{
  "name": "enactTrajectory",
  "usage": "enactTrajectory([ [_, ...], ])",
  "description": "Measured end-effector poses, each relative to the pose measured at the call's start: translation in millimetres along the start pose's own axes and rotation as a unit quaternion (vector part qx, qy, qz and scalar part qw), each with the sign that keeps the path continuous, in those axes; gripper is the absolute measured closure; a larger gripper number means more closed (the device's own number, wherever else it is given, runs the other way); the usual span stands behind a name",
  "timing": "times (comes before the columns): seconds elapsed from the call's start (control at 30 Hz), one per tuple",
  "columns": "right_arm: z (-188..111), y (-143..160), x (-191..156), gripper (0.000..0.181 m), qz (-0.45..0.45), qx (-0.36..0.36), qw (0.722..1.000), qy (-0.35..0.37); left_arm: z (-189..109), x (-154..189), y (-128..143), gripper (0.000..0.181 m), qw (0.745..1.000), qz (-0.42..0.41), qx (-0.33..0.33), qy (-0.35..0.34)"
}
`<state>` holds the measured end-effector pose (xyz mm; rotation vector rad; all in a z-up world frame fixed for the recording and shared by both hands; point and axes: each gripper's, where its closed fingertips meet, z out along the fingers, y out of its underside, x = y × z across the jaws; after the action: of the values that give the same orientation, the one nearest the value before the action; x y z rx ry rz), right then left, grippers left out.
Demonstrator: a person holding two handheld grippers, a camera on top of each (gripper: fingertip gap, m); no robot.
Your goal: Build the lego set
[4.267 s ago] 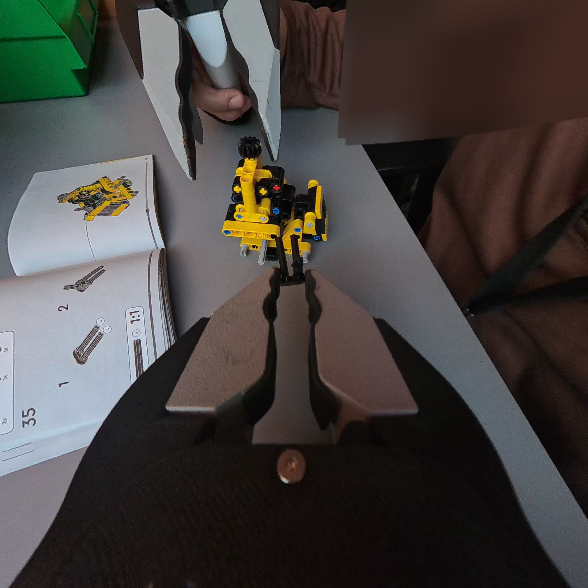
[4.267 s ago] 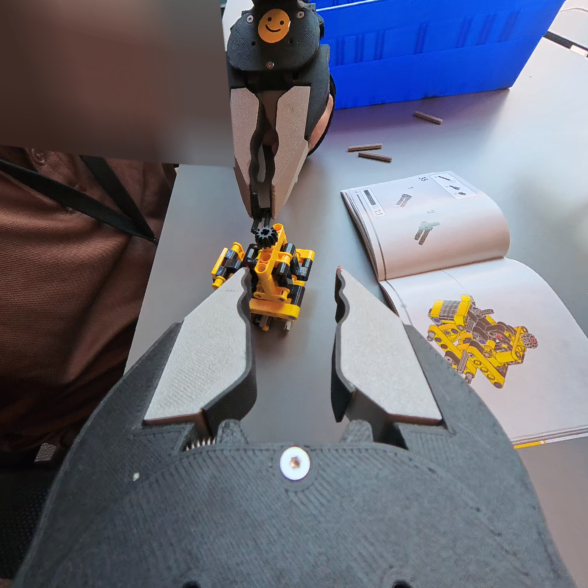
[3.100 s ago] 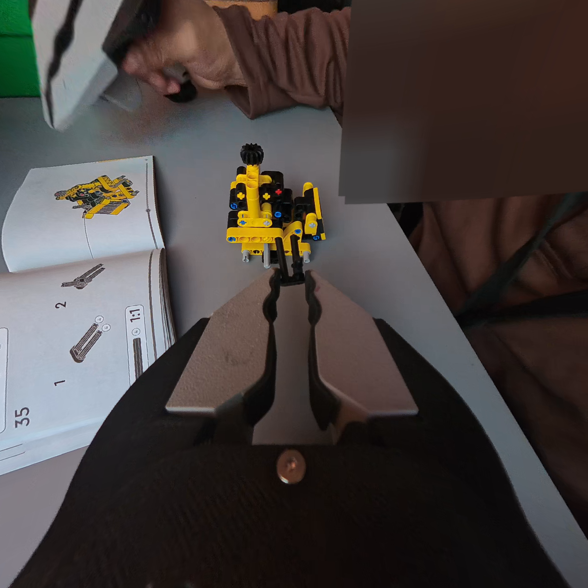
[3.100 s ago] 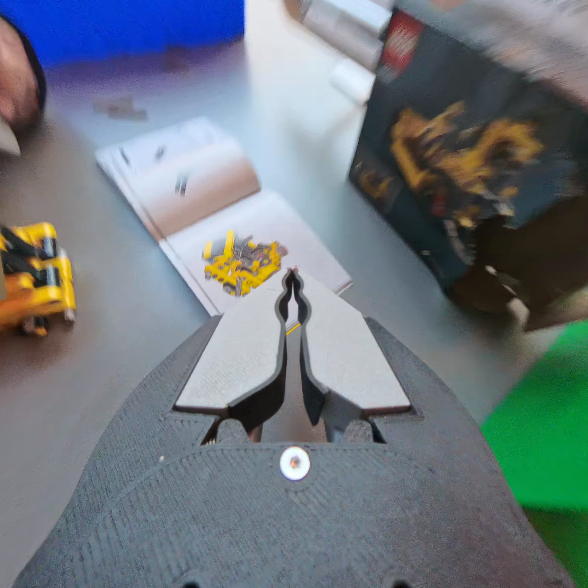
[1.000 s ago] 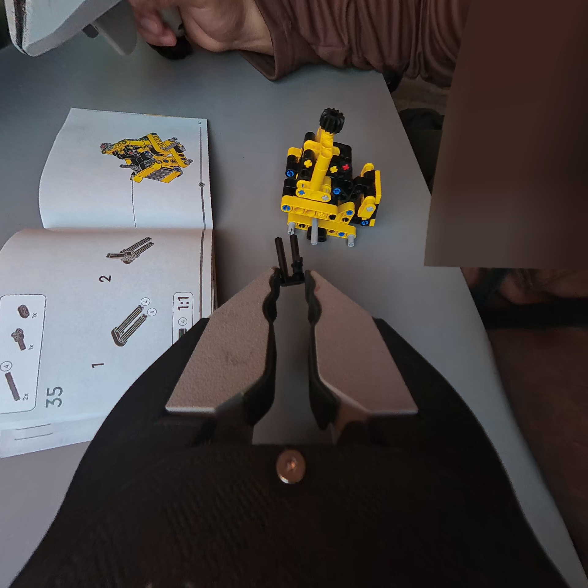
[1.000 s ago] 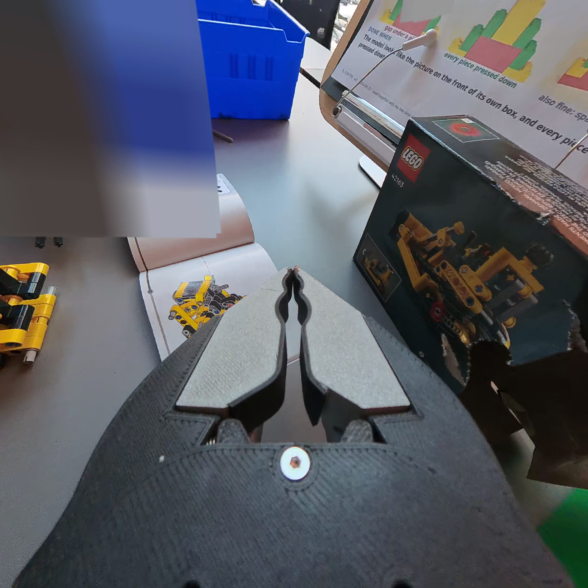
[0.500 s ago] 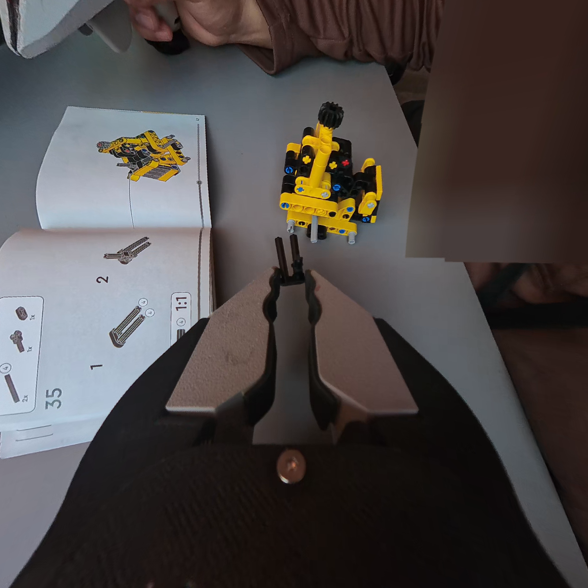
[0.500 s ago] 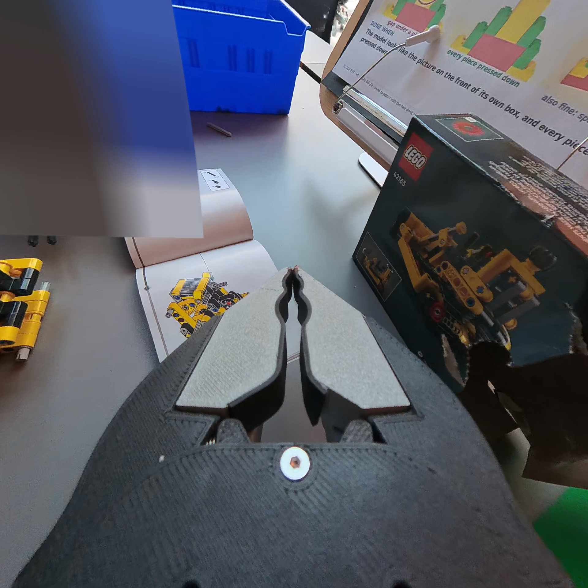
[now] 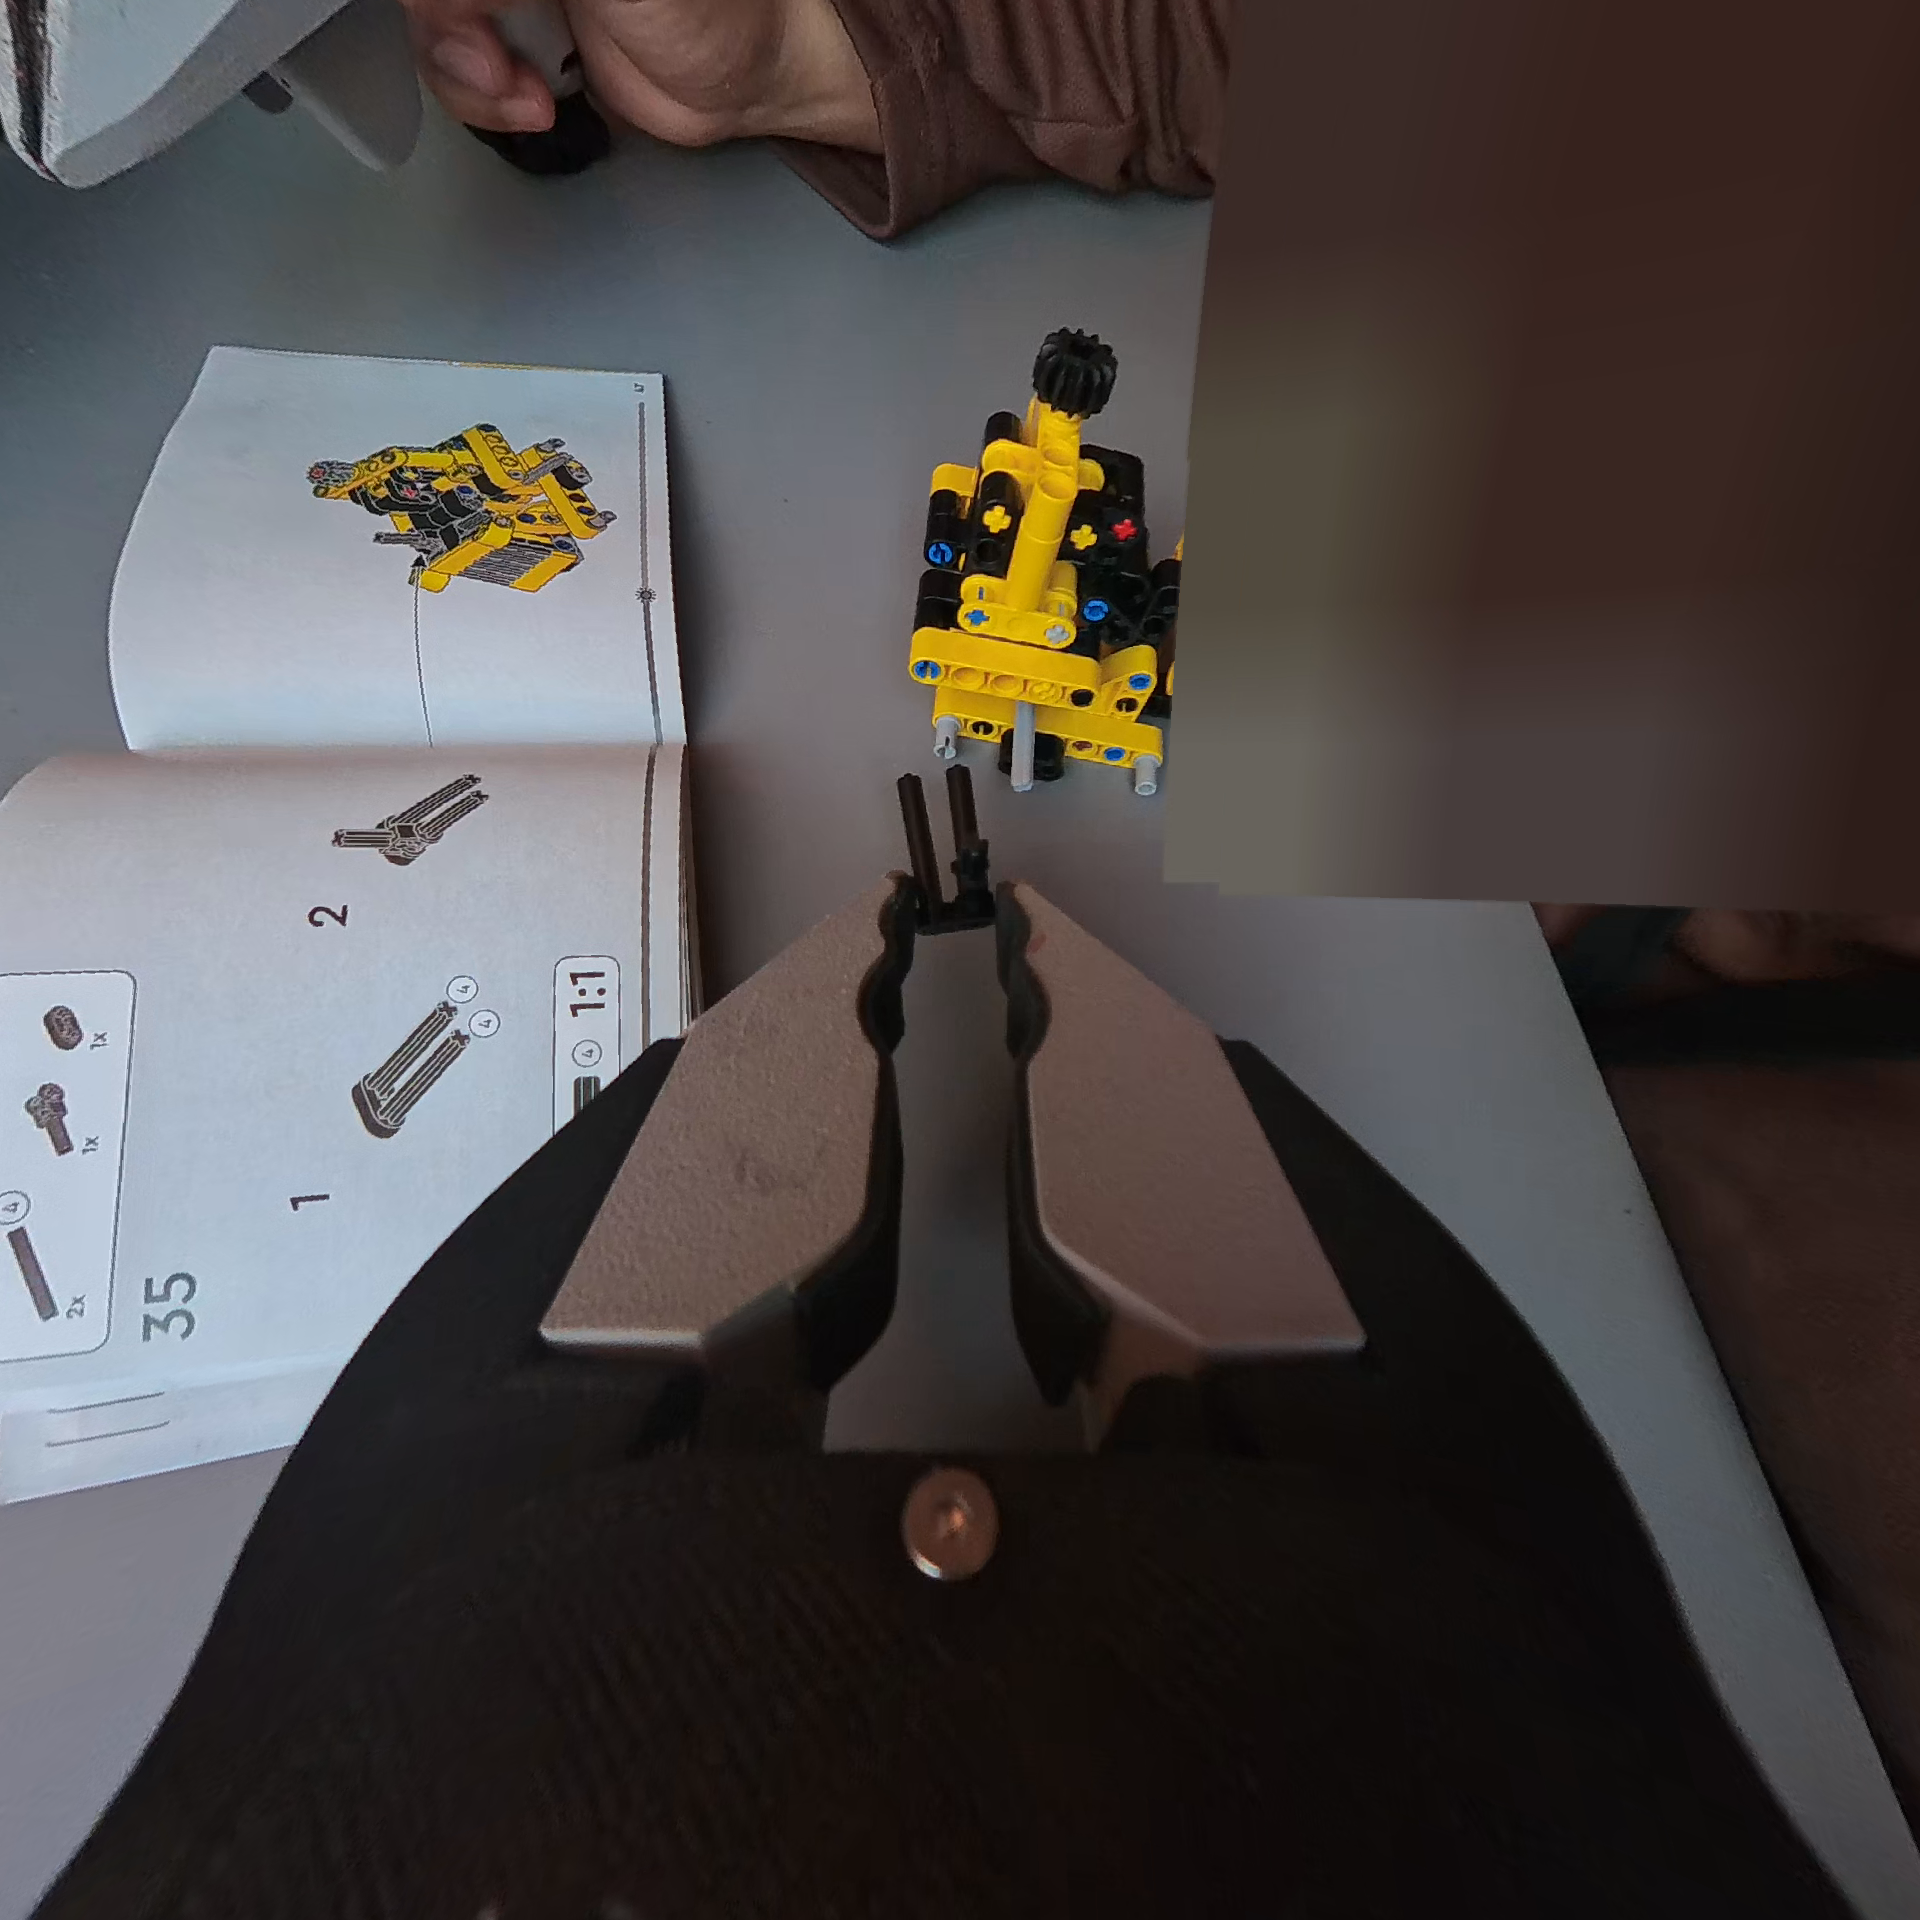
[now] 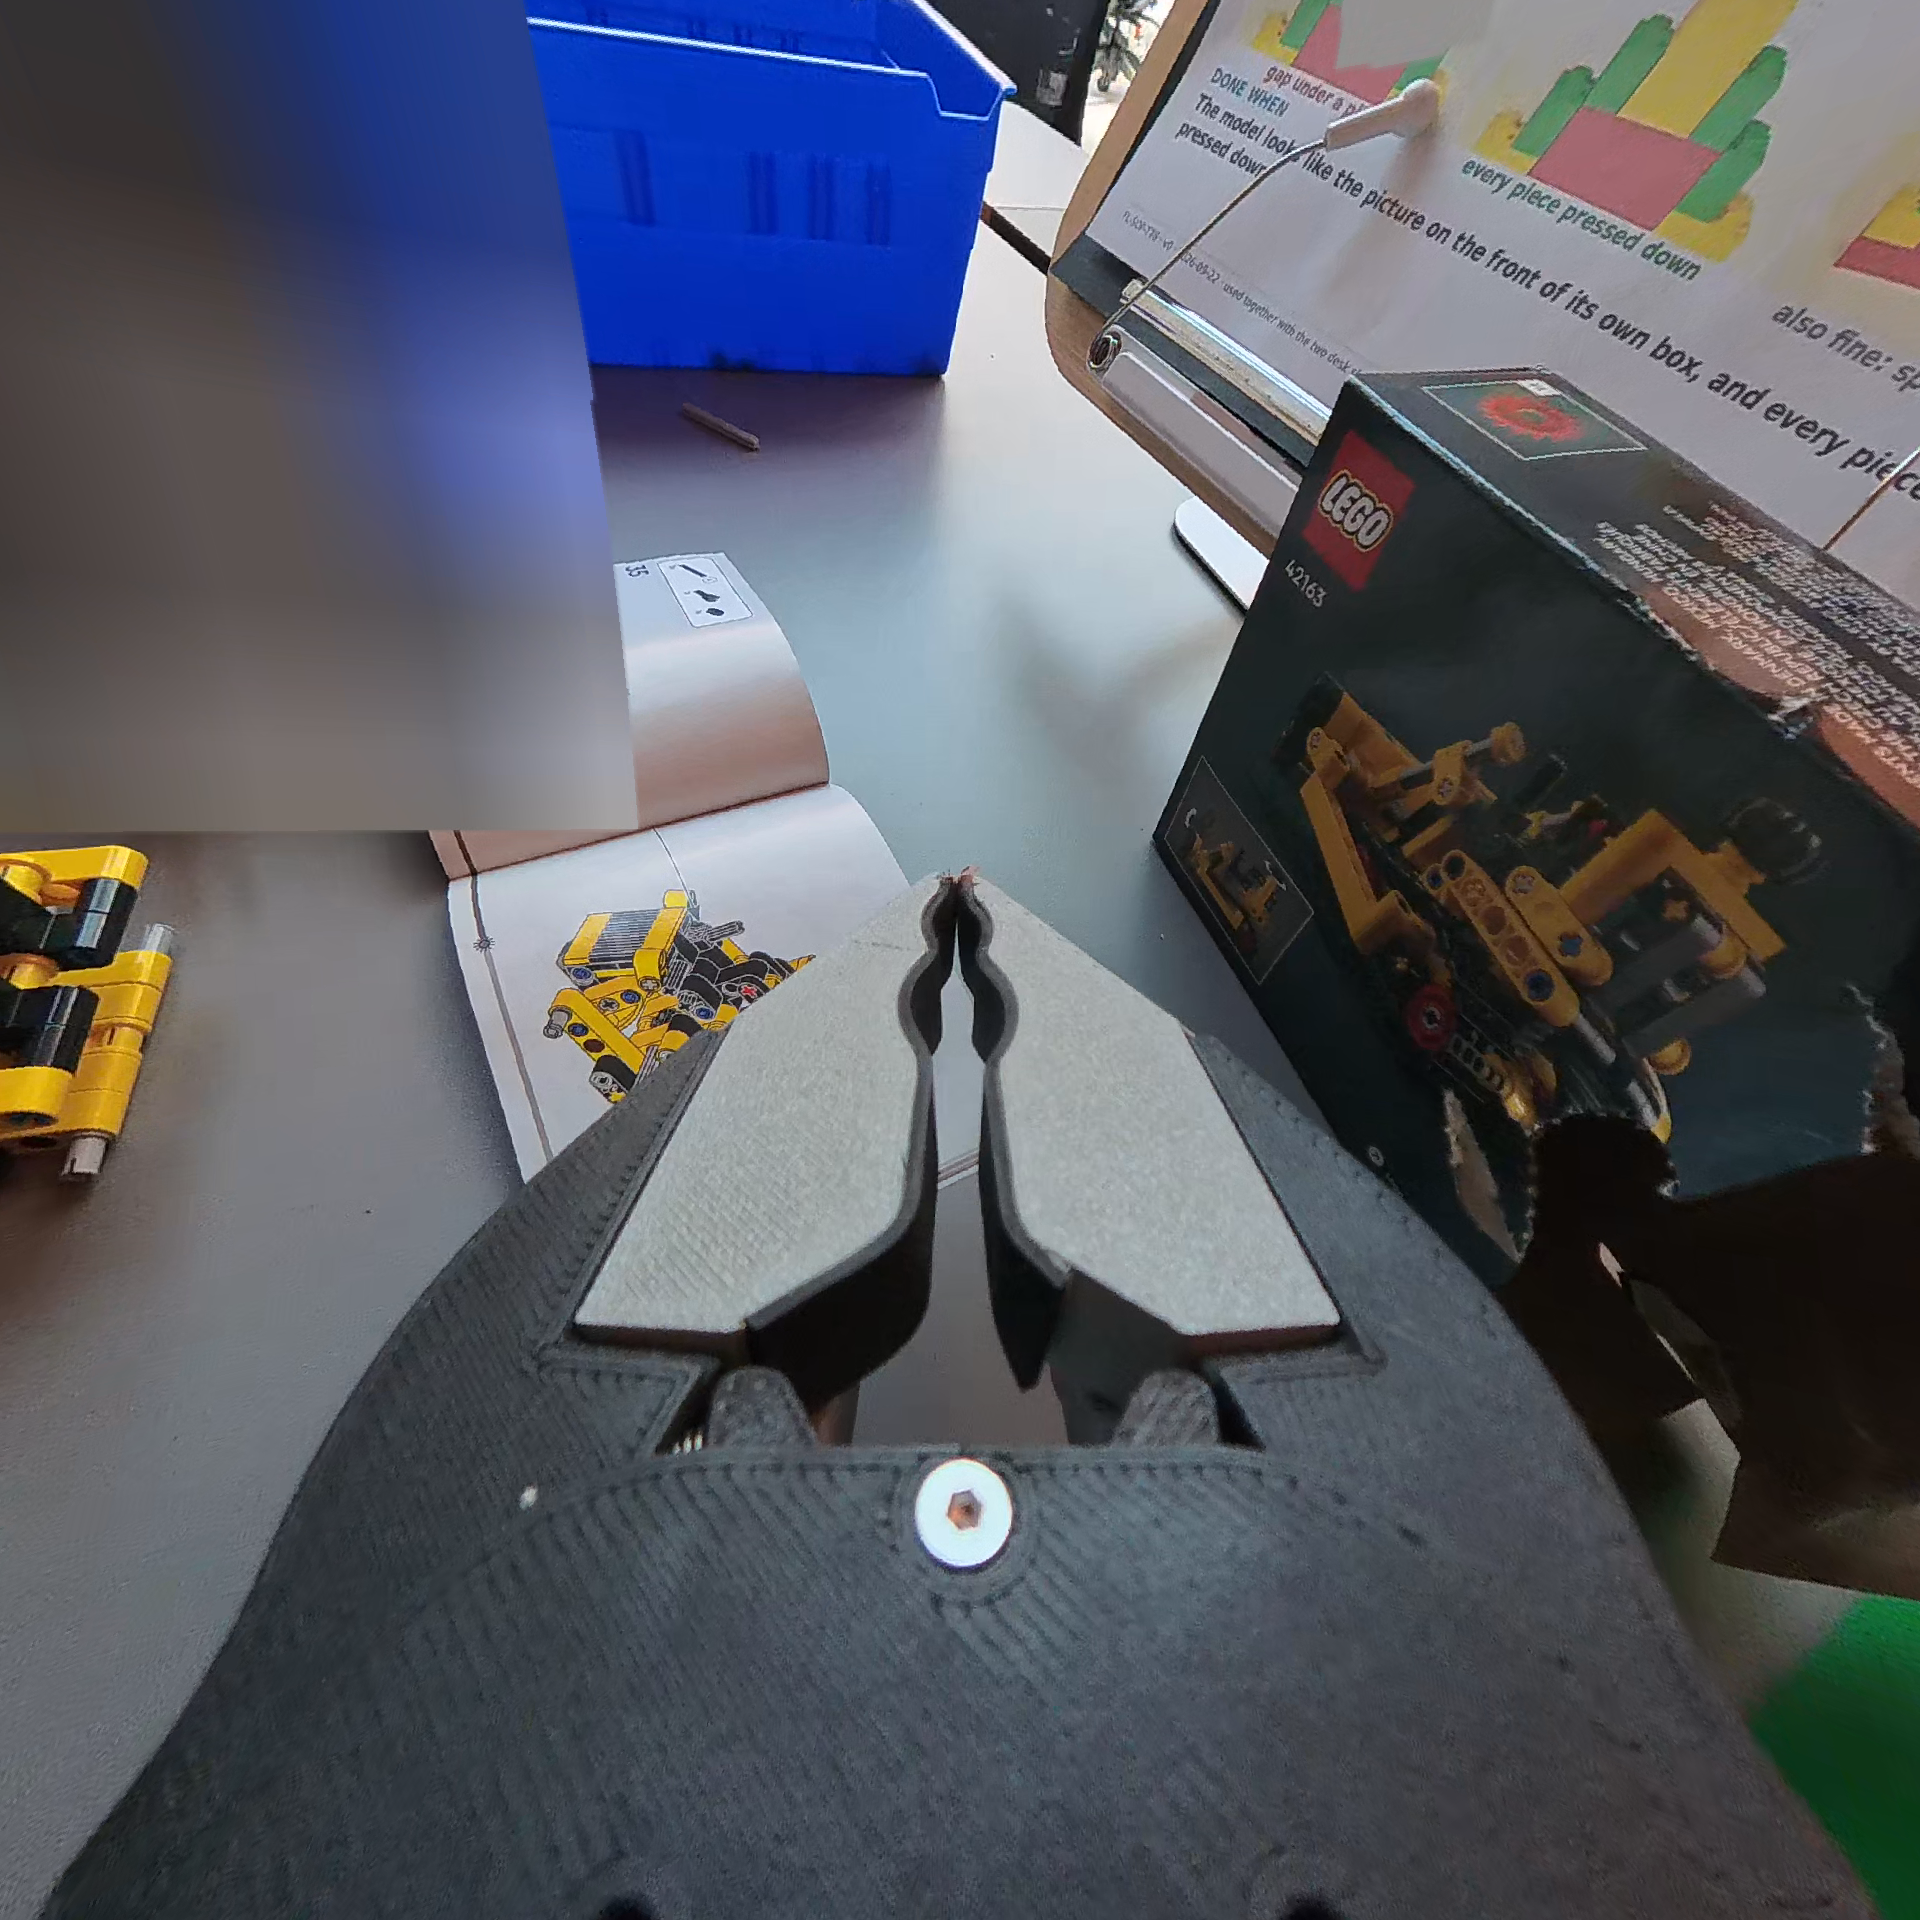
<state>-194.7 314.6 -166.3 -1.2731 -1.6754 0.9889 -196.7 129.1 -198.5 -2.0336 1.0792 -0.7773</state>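
My left gripper [image 9: 948,902] is shut on a small black two-pronged piece [image 9: 940,847], whose prongs point forward just short of the yellow and black lego model [image 9: 1039,582]. The model stands on the grey table [image 9: 831,291] with a black gear on top and also shows at the left edge of the right wrist view [image 10: 62,997]. My right gripper [image 10: 958,883] is shut and empty, above the edge of the open instruction booklet [image 10: 644,935], away from the model. The right gripper also shows at the top left of the left wrist view [image 9: 156,94], held by a hand.
The open booklet [image 9: 364,831] lies left of the model. The set's dark box [image 10: 1558,831] stands at the right, a blue bin [image 10: 769,208] at the back with a loose brown axle [image 10: 719,426] before it, and a clipboard stand [image 10: 1299,312] behind the box. The table edge [image 9: 1662,1247] runs along the right.
My left gripper has pulled its black piece back from the model. My right gripper left the model, shut, and swung right toward the booklet and the box.
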Motion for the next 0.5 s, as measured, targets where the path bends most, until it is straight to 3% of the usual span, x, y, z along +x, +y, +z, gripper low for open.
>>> enactTrajectory([
  [0.5,1.5,1.3,-3.8,0.181,-0.007,-0.005,1.000,-0.010,1.7,4.9,1.3,0.169,0.999,-0.010,-0.008,0.032],
])
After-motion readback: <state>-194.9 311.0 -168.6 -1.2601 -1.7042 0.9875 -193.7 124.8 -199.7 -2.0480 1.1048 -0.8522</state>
